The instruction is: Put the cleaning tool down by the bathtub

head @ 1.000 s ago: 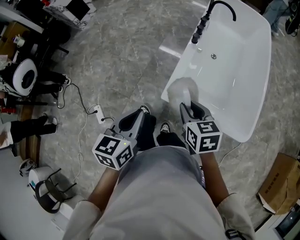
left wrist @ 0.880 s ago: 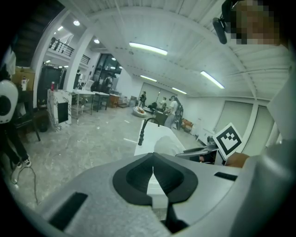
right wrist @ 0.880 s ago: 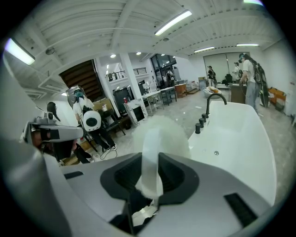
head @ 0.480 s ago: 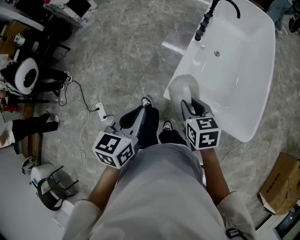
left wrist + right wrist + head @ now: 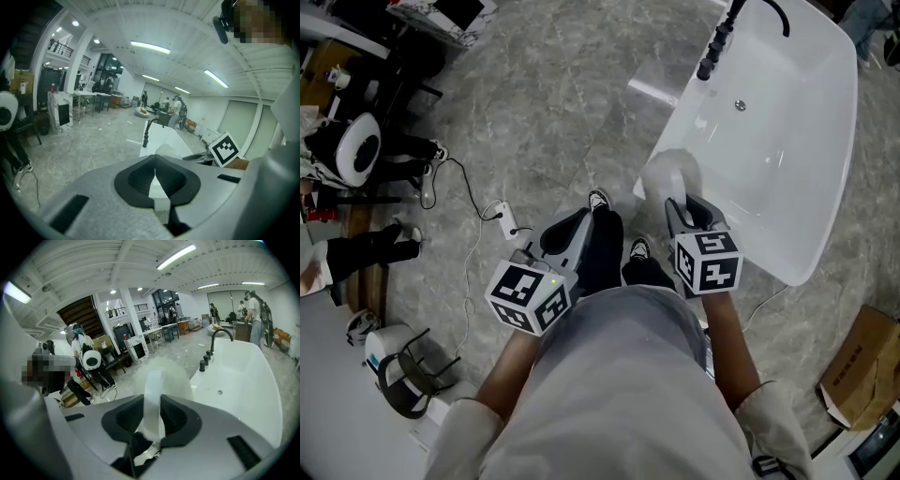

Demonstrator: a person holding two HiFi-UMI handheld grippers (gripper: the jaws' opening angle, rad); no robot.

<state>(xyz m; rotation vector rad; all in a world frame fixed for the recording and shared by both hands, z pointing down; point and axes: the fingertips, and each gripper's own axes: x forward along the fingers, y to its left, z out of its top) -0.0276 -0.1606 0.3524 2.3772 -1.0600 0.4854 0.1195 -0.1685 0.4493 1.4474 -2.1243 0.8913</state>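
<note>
The cleaning tool [image 5: 668, 175], a fluffy white pad on a pale strap handle, stands up from my right gripper [image 5: 687, 208], just over the near end of the white bathtub [image 5: 821, 201]. In the right gripper view the strap [image 5: 153, 401] is pinched between the dark pads, so the right gripper [image 5: 153, 423] is shut on it, with the pad [image 5: 164, 373] ahead and the bathtub [image 5: 251, 380] beyond at the right. My left gripper [image 5: 577, 225] hangs over the floor beside the person's legs. Its jaws [image 5: 155, 183] meet with nothing between them.
A black faucet [image 5: 718, 42] stands at the tub's far end. A power strip with cables [image 5: 501, 223] lies on the grey stone floor at the left. A cardboard box [image 5: 855, 370] sits at the lower right, and white headgear [image 5: 356, 152] rests at the far left.
The head view has drifted a little, so the bathtub sits slightly further right and up. Both grippers keep nearly the same pose, and the tool stays held.
</note>
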